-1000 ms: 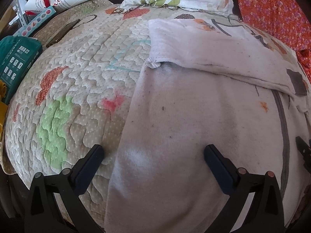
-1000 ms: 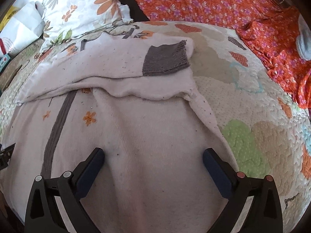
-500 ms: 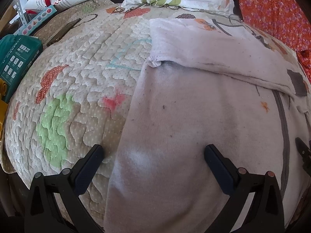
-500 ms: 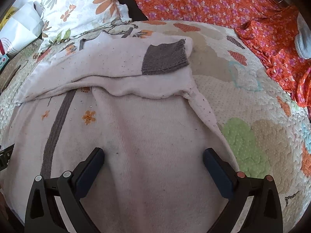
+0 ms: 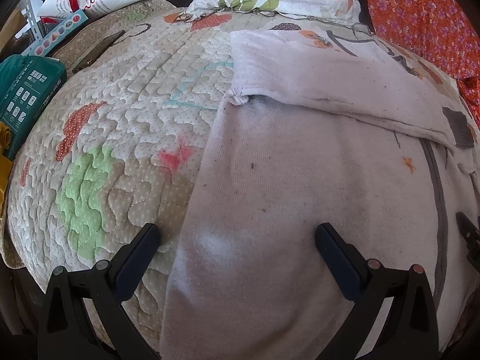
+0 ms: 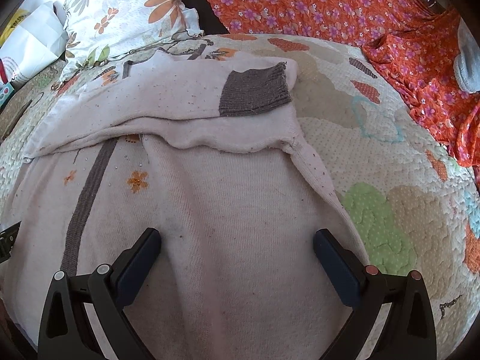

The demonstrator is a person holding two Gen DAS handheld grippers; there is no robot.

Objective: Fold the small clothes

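Pale pink knit sweater (image 6: 228, 210), speckled with lint, grey-cuffed sleeve (image 6: 255, 93) folded across chest. Spread flat mid-bed, long axis 6 to 12 o'clock, neck toward 12. Left gripper (image 5: 237, 240) and right gripper (image 6: 237, 240): jaws wide apart over hem. Quilted patchwork bedspread (image 5: 120, 120); floral pillow (image 6: 126, 21) at 11, orange cloth (image 6: 330, 9) at 1.

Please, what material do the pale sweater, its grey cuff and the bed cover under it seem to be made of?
The pale sweater looks like a soft fine knit, matte, with thin vertical knit rows and small dark specks. Its grey cuff seems a thicker ribbed knit, as clear ridges run along it. The bed cover appears to be quilted cotton-like fabric: wavy stitching puffs it, and printed dots show.
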